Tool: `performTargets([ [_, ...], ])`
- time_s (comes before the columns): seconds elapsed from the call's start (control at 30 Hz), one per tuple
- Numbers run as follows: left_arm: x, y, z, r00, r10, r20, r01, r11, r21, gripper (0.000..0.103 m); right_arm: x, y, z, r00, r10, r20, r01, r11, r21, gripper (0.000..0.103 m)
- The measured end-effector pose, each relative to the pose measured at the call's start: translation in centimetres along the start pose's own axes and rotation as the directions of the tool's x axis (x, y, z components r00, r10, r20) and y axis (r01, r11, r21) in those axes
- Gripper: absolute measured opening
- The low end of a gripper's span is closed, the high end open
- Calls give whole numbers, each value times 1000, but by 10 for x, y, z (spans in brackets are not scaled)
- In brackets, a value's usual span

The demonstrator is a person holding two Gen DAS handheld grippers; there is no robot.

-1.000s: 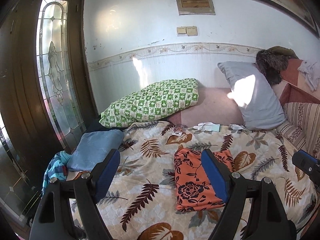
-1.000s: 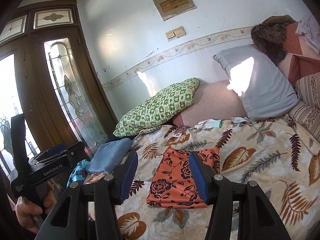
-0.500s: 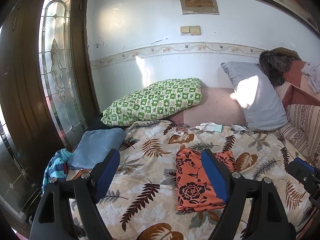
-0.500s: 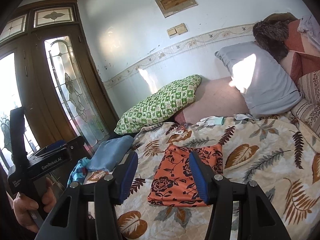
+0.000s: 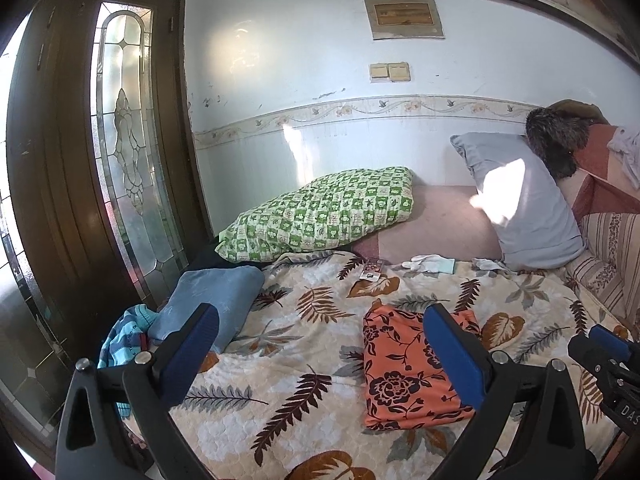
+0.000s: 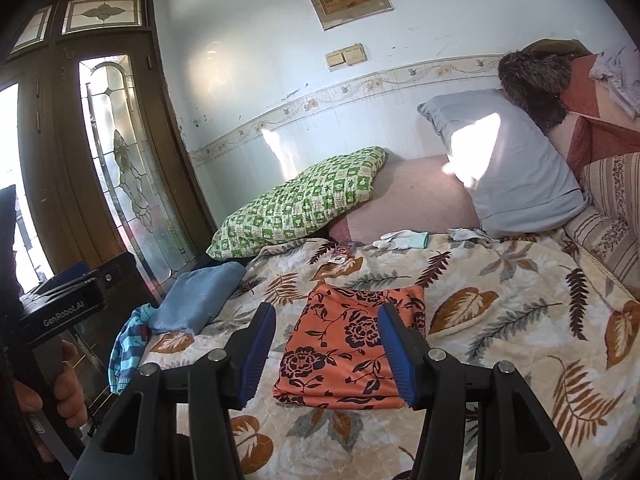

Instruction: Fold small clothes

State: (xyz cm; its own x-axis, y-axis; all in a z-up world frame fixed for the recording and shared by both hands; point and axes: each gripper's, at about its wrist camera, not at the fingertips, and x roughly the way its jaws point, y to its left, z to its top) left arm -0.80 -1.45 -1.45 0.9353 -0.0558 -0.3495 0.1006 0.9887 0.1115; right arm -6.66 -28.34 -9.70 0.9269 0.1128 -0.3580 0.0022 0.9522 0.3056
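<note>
A folded orange garment with dark flowers (image 5: 404,368) (image 6: 352,344) lies flat on the leaf-print blanket (image 5: 304,340) (image 6: 500,320). My left gripper (image 5: 320,352) is open and empty, held above the blanket to the left of the garment. My right gripper (image 6: 326,354) is open and empty, held above the garment's near edge. A folded light-blue cloth (image 5: 208,300) (image 6: 196,300) and a crumpled striped turquoise piece (image 5: 124,336) (image 6: 128,340) lie at the bed's left edge.
A green checked pillow (image 5: 320,216) (image 6: 300,204) and a grey pillow (image 5: 516,200) (image 6: 508,172) lie at the back. White gloves (image 5: 430,264) (image 6: 400,240) and a small card (image 5: 372,270) sit near them. A glass-panelled wooden door (image 5: 128,160) stands left. Striped cushions (image 6: 608,216) line the right side.
Both grippers have drawn back and risen slightly, so the bed looks lower and farther. The garment has not moved. Both grippers stay open.
</note>
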Motion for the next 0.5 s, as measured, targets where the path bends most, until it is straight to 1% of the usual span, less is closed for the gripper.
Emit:
performTargets([
  [0.03, 0, 0, 0, 1000, 2, -1, -2, 1000, -2, 102, 0, 0, -1, 1000, -10, 0, 10, 1000, 2, 63],
  [0.07, -1, 0, -1, 1000, 5, -3, -5, 1000, -2, 102, 0, -1, 0, 1000, -18, 3, 18, 1000, 2, 65],
  [0.3, 0, 4, -3, 1000, -9, -14, 9, 1000, -22, 102, 0, 7, -1, 999, -53, 8, 53, 998, -38, 65],
  [0.5, 3, 11, -4, 1000, -7, -25, 5, 999, -47, 102, 5, 12, -6, 998, -56, -4, 56, 997, -49, 65],
])
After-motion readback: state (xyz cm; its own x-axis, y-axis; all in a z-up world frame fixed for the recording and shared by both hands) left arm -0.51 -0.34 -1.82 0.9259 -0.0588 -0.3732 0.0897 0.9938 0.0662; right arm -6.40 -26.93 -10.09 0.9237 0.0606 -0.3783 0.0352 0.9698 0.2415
